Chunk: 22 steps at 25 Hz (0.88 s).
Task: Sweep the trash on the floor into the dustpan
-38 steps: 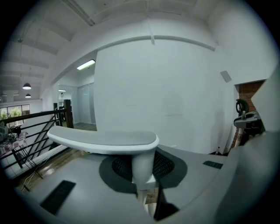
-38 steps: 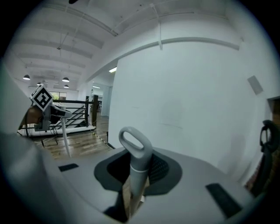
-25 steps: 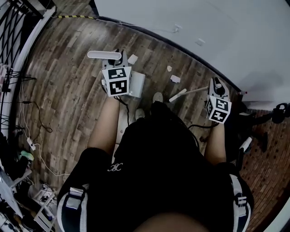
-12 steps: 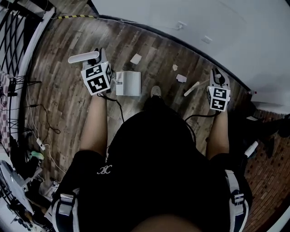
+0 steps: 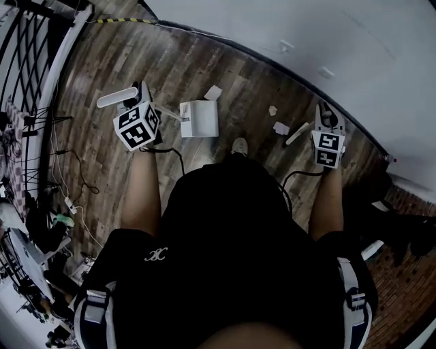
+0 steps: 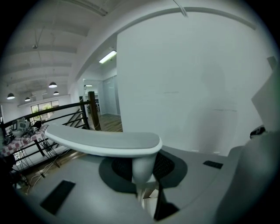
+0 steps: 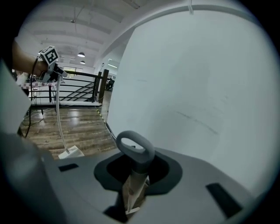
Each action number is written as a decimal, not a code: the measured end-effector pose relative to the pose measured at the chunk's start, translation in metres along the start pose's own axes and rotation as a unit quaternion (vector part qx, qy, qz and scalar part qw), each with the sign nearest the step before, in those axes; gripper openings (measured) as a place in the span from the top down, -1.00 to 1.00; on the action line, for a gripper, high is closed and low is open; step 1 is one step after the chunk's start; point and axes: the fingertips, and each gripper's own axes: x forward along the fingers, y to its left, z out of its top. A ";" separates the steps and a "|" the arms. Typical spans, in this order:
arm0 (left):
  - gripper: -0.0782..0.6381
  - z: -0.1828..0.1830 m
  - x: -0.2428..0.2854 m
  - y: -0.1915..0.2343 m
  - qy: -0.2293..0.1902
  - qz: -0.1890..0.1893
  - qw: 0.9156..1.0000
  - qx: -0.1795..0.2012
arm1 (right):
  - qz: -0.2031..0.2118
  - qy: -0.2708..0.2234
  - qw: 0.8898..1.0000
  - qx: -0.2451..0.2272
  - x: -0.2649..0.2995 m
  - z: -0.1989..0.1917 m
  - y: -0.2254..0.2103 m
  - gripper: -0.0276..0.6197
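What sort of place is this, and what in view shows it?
Probably an indoor workshop or lab on an upper level: wood-plank floor, black railing before a hall with hanging lamps, loose cables along the floor's edge.

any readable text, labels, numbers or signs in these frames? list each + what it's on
shirt logo: white interlocked letters on the person's black shirt, possibly "XC"; too small to be sure.
left marker cube and right marker cube: black-and-white square codes only, no letters or digits.
striped tape at the floor's edge: stripes, no words.
Both gripper views: no text visible.
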 end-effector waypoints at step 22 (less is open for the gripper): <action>0.60 0.019 0.194 0.033 -0.028 -0.046 0.996 0.071 | 0.005 0.036 0.999 -0.023 0.093 0.052 0.063 0.70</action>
